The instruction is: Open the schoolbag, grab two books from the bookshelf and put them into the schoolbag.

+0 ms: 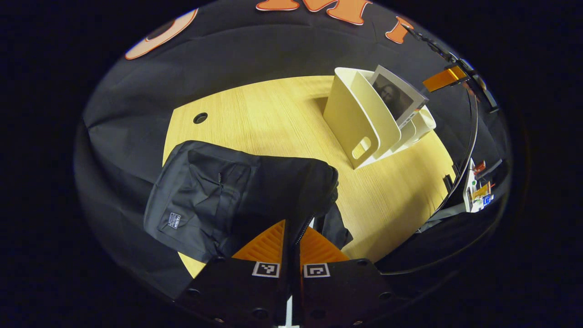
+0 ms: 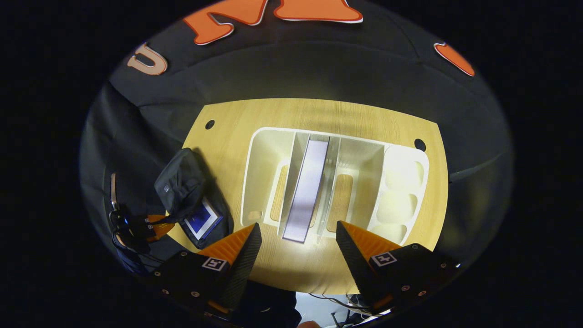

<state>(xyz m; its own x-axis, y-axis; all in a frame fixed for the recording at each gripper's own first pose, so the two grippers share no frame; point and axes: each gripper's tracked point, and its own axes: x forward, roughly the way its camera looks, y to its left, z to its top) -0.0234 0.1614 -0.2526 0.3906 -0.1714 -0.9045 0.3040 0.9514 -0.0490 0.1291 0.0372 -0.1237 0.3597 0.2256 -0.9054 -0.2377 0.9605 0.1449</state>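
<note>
The left hand-held gripper [image 1: 291,237] is being held low over the black schoolbag [image 1: 214,191], which is lying on the wooden desk [image 1: 273,118]. Its two fingers are being pressed almost together on a dark flap or edge of the bag's fabric, which is running up between them. In the right gripper view the same gripper [image 2: 152,226] is being seen at the bag's [image 2: 182,182] near end, and a blue-covered book [image 2: 203,219] is lying in the bag's opened mouth.

The right hand-held gripper [image 2: 298,239] is being held wide open above the white bookshelf [image 2: 264,150], with nothing between its fingers. A book with a pale spine [image 2: 307,189] is standing in the rack's middle slot, between two dividers, directly ahead of the gap between the fingers. The slots on either side are being left with only the desk [image 2: 319,114] showing through their cut-outs, and round cup-like pockets are being seen at the rack's right end.

In the left gripper view the bookshelf [image 1: 350,123] is standing well apart from the bag, with the book [image 1: 398,95] leaning out of its top, a dark picture on its cover. Two round cable holes are set in the desk's far corners. Cables and small pieces of equipment are lying off the desk's right edge.
</note>
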